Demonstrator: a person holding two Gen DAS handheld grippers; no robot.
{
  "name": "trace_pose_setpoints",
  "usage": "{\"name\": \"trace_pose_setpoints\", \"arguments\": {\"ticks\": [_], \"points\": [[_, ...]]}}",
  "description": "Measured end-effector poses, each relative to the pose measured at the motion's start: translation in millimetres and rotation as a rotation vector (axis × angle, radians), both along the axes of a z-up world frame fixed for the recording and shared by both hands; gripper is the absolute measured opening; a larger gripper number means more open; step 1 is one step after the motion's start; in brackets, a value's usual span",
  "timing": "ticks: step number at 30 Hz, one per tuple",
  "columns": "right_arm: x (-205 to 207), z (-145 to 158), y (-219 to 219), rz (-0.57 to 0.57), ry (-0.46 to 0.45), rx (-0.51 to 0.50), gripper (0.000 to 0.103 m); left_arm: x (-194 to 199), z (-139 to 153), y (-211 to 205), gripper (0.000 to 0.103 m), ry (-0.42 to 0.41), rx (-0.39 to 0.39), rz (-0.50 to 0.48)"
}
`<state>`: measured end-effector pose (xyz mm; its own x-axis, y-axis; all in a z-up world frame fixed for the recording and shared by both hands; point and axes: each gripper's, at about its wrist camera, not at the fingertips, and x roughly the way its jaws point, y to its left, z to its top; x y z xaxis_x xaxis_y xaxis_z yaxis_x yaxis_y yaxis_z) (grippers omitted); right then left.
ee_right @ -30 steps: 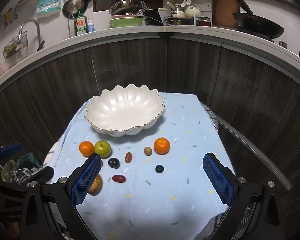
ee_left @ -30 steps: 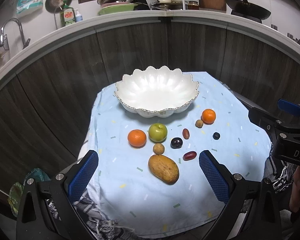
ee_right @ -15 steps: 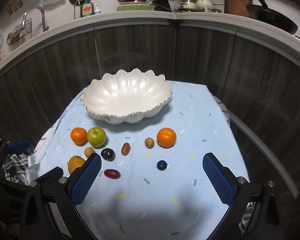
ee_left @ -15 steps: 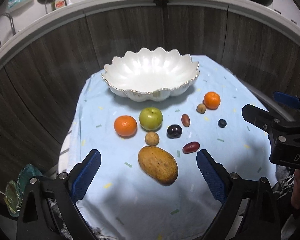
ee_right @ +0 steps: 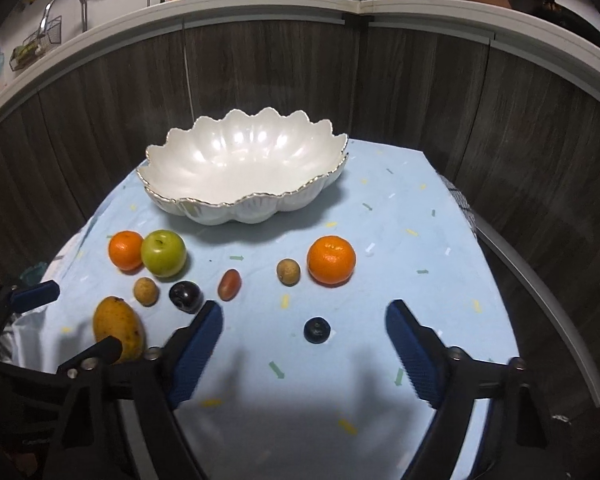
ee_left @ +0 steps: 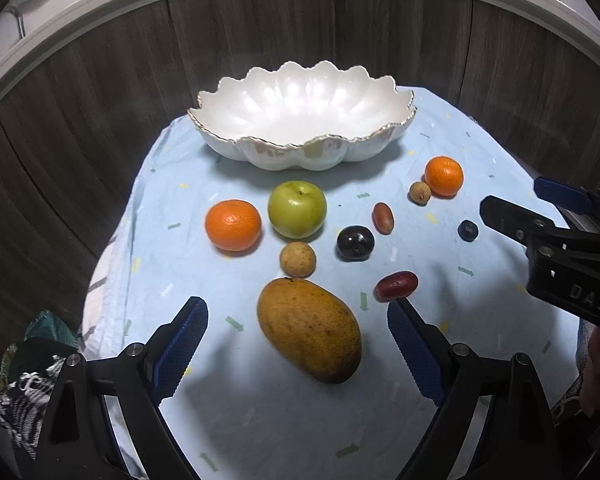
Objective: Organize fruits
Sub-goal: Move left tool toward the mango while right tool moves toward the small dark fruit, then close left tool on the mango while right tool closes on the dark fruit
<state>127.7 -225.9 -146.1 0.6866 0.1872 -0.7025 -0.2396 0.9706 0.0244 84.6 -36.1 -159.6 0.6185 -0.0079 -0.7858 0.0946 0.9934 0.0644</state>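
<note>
Mango lies on the cloth between the left gripper's wide-open jaws, long axis slanting far-left to near-right. Right gripper, also open and empty, faces the blueberry, with the bowl beyond.

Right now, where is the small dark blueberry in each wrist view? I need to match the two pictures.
Left wrist view: the blueberry lies at right of centre on the blue cloth, just left of the right gripper intruding from the edge.
Right wrist view: the blueberry lies low and central, ahead of and between the open fingers.
Shared landmark: the white scalloped bowl behind all the fruit.
</note>
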Motion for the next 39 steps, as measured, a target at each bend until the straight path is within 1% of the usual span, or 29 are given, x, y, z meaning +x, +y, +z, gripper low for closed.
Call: {"name": "trace_pose_setpoints", "arguments": {"ticks": [3,6,7,12,14,18,21,23,25,27,29,31,32,33,35,37,39], "points": [[4.9,-8.3,-2.9,-0.014,0.013,0.01,0.074,2.1,-5.4,-3.1,0.092,0.003,0.004,-0.006],[9.4,-15.7,-2.9,-0.025,0.021,0.005,0.071,5.6,-13.2,-4.4,0.087,0.023,0.008,-0.005],[10.9,-18.3,-2.6,-0.026,0.024,0.003,0.068,7.0,-15.1,-4.5,0.085,0.028,0.008,-0.003],[17.6,-31.1,-1.1,-0.031,0.047,-0.008,0.066,11.6,-24.2,-1.6,0.082,0.046,0.005,0.019],[19.5,-35.3,-0.7,-0.029,0.055,-0.012,0.063,13.2,-28.4,-0.4,0.079,0.055,0.001,0.024],[25.1,-44.5,-0.7,-0.032,0.083,-0.011,0.055,13.9,-33.0,0.2,0.077,0.065,-0.006,0.029],[28.0,-50.1,-0.9,-0.04,0.094,-0.014,0.052,15.4,-35.9,0.6,0.075,0.068,-0.01,0.035],[29.4,-53.1,-1.1,-0.043,0.103,-0.013,0.049,17.3,-39.3,1.3,0.07,0.076,-0.017,0.037],[31.3,-56.6,-1.0,-0.046,0.115,-0.01,0.043,17.3,-40.7,1.1,0.069,0.075,-0.026,0.036],[32.2,-59.2,-1.0,-0.049,0.122,-0.007,0.042,16.8,-40.3,0.1,0.067,0.069,-0.025,0.033],[32.2,-59.2,-0.8,-0.049,0.118,-0.007,0.042,16.2,-40.4,-0.1,0.064,0.066,-0.037,0.03],[32.0,-59.5,-0.6,-0.048,0.115,-0.007,0.04,16.3,-40.3,0.1,0.063,0.065,-0.045,0.028],[32.1,-59.3,-0.7,-0.048,0.115,-0.005,0.038,16.5,-40.2,0.3,0.062,0.065,-0.05,0.028],[32.5,-59.2,-0.9,-0.047,0.114,-0.005,0.031,16.5,-40.2,0.6,0.062,0.064,-0.055,0.029],[32.4,-59.1,-1.3,-0.046,0.114,-0.002,0.028,15.9,-39.8,1.7,0.061,0.064,-0.062,0.03],[32.0,-58.7,-1.1,-0.043,0.114,-0.001,0.023,15.7,-39.5,1.9,0.061,0.063,-0.067,0.031],[32.0,-58.5,-1.1,-0.042,0.114,-0.003,0.022,15.7,-39.2,2.6,0.061,0.064,-0.071,0.032]]}}
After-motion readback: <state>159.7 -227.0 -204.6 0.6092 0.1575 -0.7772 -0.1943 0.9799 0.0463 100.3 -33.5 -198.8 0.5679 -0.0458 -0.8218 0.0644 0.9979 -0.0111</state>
